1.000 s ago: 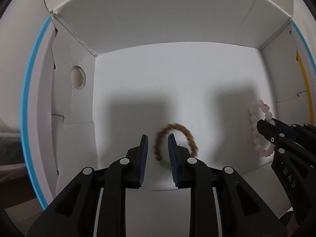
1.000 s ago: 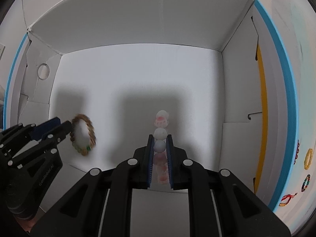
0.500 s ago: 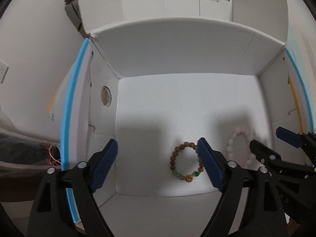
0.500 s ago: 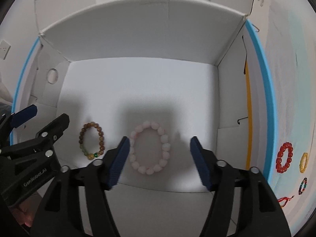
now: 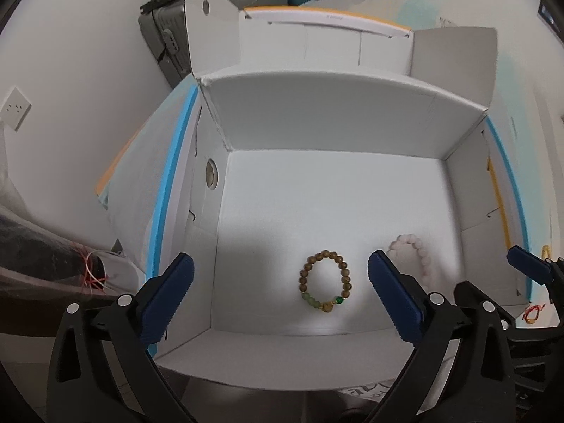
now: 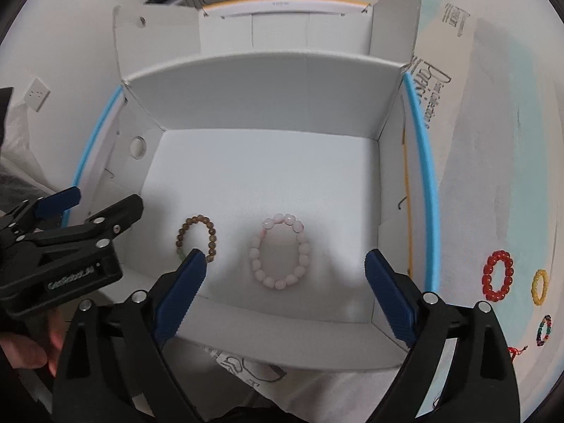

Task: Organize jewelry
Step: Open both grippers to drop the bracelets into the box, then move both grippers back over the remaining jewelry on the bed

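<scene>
Left gripper (image 5: 280,292) & right gripper (image 6: 284,287): both spread wide, holding nothing, poised above the white box (image 6: 268,102). Brown bracelet (image 5: 325,282) and pink bracelet (image 6: 280,251) lie flat, side by side w/o touching, on box floor (likely spaced to avoid tangling). Red bracelet (image 6: 497,275), yellow ring (image 6: 539,282) wait outside on pale cloth (image 6: 493,183). Suitcase (image 5: 165,38) behind.

You see both pictures in soft, even indoor light with no glare, and the white box (image 5: 328,190) floor looks bright at the far side. Soft grey shadows fall on the near floor around the brown bracelet (image 5: 326,282) and the pink bracelet (image 6: 280,251). The fisheye lens bends straight edges near the rim, the corners go black, and fine details look slightly soft.
</scene>
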Available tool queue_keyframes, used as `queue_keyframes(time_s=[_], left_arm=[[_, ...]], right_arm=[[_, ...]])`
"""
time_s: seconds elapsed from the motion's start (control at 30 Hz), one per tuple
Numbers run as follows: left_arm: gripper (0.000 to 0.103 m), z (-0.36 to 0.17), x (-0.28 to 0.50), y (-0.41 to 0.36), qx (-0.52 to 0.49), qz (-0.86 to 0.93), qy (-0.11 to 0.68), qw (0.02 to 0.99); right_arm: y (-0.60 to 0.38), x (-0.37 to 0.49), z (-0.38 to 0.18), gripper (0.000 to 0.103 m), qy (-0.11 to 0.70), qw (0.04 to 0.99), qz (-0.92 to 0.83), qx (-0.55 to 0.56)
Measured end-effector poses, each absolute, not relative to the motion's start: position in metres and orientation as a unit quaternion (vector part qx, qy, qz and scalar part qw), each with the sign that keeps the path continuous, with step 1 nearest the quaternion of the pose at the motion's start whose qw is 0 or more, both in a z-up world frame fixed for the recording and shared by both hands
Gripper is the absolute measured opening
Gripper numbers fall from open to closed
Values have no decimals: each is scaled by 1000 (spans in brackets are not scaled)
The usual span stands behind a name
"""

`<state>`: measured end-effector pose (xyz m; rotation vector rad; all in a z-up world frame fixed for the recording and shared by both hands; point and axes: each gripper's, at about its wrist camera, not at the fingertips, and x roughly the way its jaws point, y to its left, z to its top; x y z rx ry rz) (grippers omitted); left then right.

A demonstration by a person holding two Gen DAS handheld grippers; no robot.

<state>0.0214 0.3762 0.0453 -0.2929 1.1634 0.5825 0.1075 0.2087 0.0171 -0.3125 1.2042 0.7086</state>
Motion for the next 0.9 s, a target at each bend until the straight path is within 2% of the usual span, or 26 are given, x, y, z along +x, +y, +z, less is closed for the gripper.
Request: queue_keyframes(time_s=[0.03,0.1,0.43,0.9], left_arm=[[97,43,21,377,-138,269,538,787],[97,42,18,373,-141,262,536,790],[97,46,20,333,-138,241,517,810],[97,58,47,234,-105,169,500,843]], right_arm=[[211,107,17,88,550,756,325,-141],[206,103,24,96,543,763,325,-135],[166,93,41,96,506,798,304,-117],[45,95,52,96,457,854,234,-89]])
